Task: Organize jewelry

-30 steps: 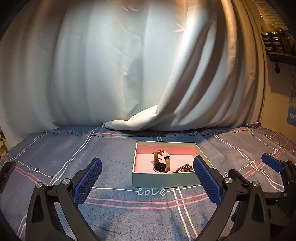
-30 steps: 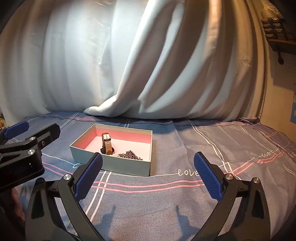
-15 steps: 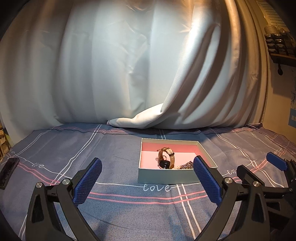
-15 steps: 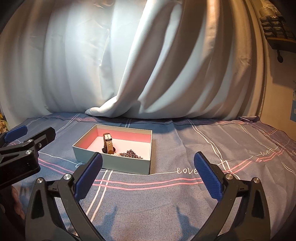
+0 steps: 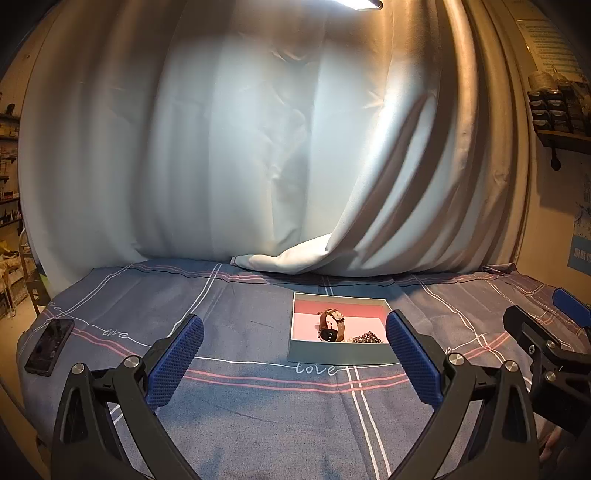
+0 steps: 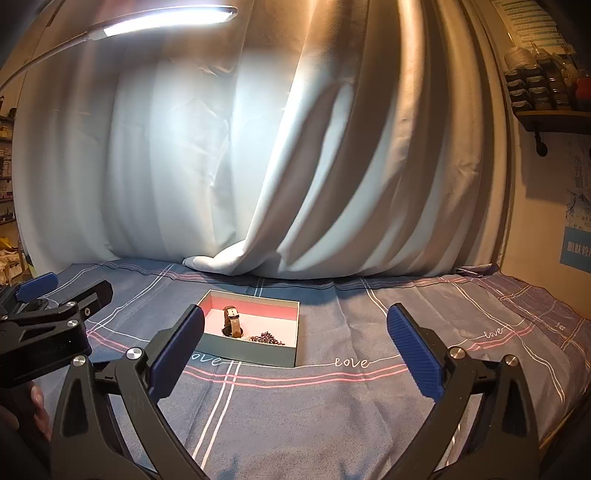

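Observation:
A pale green box (image 5: 338, 354) with a pink lining sits on the blue plaid cloth; it also shows in the right wrist view (image 6: 247, 352). Inside it a brown-strapped watch (image 5: 330, 326) stands on its side, with a dark beaded piece (image 5: 365, 338) beside it. Both show in the right wrist view, the watch (image 6: 232, 325) and the beads (image 6: 266, 336). My left gripper (image 5: 293, 358) is open and empty, well back from the box. My right gripper (image 6: 293, 356) is open and empty, to the right of the box. Each gripper's arm shows at the other view's edge.
A black phone (image 5: 50, 346) lies at the cloth's left edge. A white curtain (image 5: 258, 166) hangs behind the bed and pools on the cloth just behind the box. A lamp bar (image 6: 162, 23) hangs overhead. Wall shelves (image 6: 546, 107) stand at the right.
Both grippers have pulled back and risen, so the box looks smaller and farther. The lamp has come into view at the top. The jewelry in the box has not moved.

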Available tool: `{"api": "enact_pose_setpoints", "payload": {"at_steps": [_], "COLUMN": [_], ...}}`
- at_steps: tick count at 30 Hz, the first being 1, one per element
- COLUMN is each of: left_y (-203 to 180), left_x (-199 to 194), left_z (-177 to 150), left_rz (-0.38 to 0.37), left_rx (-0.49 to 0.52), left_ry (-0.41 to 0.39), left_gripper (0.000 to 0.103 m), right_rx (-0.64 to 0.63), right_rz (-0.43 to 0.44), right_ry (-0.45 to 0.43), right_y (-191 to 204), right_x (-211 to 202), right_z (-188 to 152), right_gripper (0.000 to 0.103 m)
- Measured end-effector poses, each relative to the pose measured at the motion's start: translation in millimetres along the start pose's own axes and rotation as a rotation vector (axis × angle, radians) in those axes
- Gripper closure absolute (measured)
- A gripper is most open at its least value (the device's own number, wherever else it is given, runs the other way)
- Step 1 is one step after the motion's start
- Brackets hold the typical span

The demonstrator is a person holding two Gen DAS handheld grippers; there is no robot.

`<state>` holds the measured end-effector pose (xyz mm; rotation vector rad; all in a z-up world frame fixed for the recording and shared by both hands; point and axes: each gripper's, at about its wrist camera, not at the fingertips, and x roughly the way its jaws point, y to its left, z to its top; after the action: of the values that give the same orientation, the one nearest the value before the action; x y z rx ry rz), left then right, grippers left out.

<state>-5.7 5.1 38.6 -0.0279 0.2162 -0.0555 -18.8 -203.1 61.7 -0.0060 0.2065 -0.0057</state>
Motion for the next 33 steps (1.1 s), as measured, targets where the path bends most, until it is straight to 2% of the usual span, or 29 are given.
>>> {"api": "enact_pose_setpoints", "payload": {"at_steps": [16, 33], "left_y": [-10.0, -10.8], "left_x": [-3.2, -2.9], "left_z": [-2.8, -3.6], "left_rz": [0.003, 0.014], "left_rx": [0.046, 0.051], "left_ry": [0.016, 0.026], "left_gripper": [0.006, 0.006], "right_rx": [-0.016, -0.014], "right_rz": [0.021, 0.025], "right_ry": [0.002, 0.005], "right_y": [1.6, 2.1], "right_x": [-2.2, -1.1], "right_z": [-2.0, -3.2], "right_gripper": [0.006, 0.006]}}
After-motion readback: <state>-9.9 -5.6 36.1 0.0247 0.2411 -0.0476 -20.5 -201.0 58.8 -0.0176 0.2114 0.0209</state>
